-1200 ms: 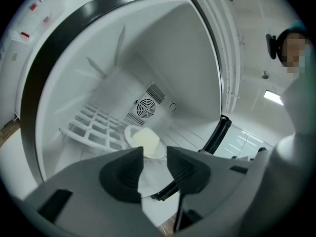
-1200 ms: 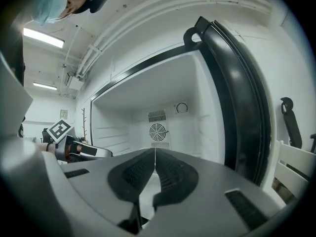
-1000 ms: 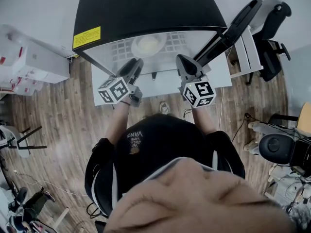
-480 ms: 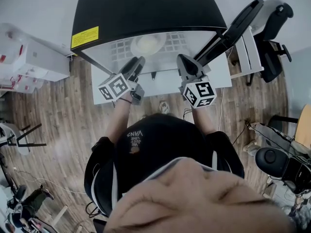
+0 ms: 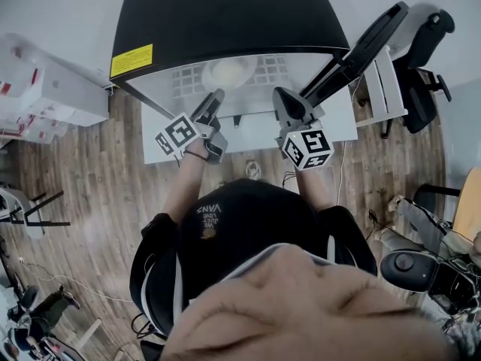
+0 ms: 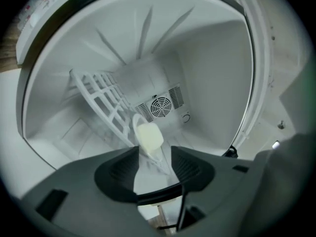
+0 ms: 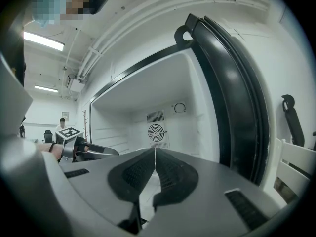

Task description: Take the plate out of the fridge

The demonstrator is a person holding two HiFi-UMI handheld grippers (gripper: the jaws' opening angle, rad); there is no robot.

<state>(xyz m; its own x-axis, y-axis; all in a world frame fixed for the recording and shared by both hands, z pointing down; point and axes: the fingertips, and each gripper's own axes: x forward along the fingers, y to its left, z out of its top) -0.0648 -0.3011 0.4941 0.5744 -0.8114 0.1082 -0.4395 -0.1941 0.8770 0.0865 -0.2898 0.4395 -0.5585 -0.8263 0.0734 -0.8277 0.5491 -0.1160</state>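
Note:
The open fridge (image 5: 225, 21) has a black top and a white inside. A cream plate (image 5: 229, 71) lies on its white wire shelf (image 5: 188, 77). My left gripper (image 5: 216, 100) reaches over the fridge's front edge toward the plate. In the left gripper view the plate (image 6: 148, 137) sits just ahead of the left gripper (image 6: 153, 154); its jaws are opening and press on nothing. My right gripper (image 5: 279, 96) hovers at the fridge's right front, shut and empty. The right gripper (image 7: 155, 152) looks into the fridge, with the left gripper (image 7: 101, 151) at its left.
The fridge door (image 5: 361, 47) stands open to the right, its black seal (image 7: 232, 83) close beside my right gripper. A round fan grille (image 6: 161, 104) is on the back wall. White boxes (image 5: 52, 96) stand at the left and office chairs (image 5: 425, 51) at the right on a wooden floor.
My left gripper has moved forward into the fridge toward the plate, and its jaws have spread wider. The right gripper has stayed where it was, shut.

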